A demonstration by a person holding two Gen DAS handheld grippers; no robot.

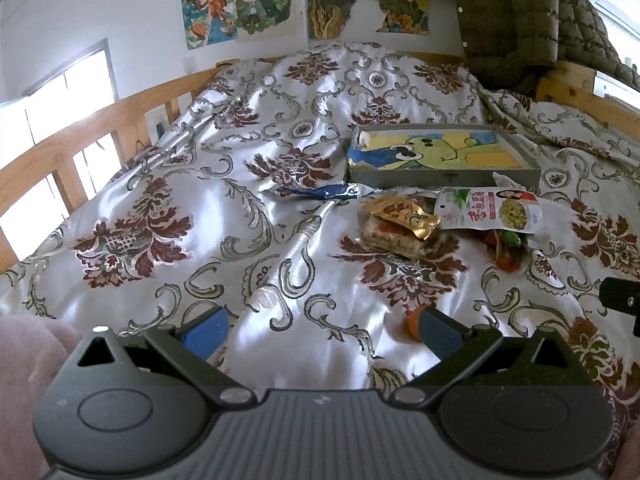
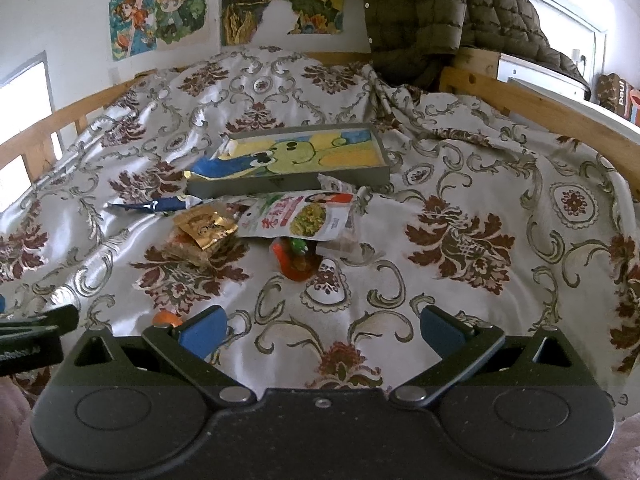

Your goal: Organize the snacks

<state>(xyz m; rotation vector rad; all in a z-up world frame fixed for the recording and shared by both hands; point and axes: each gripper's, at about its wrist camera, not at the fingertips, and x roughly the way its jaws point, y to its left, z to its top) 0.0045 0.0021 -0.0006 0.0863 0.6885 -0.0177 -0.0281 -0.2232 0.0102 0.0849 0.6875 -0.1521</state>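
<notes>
Hovering both tools low over the near end of the bed (image 2: pixel 500 184), and nothing is in hand yet: my left gripper (image 1: pixel 320 330) is spread wide and empty, my right gripper (image 2: pixel 322 330) the same. Ahead, toward the middle of the bed, sits the grey tray (image 2: pixel 372 180) with a cartoon sheet lining it, and only a blue packet (image 2: pixel 214 168) draped over its left corner. The rest of the snacks lie just in front of its near wall: a dark blue wrapper (image 2: pixel 160 205) off the left corner, a gold packet (image 2: pixel 206 224) stacked on a clear-wrapped bar (image 2: pixel 188 252), a white pouch (image 2: pixel 300 220) lying flat with its long side running left to right, and a red-and-green candy (image 2: pixel 298 258) peeking out beneath it. A small orange fruit (image 1: pixel 414 322) rests right by my left gripper's right finger, well apart from the pile. Here's what matters: the pile lies forward and to the right of my left gripper, but forward and slightly left of my right one, and the candy looks closest to my right. I'd judge the right side has the straighter line in, with the pouch's long edge lying across its fingers.
</notes>
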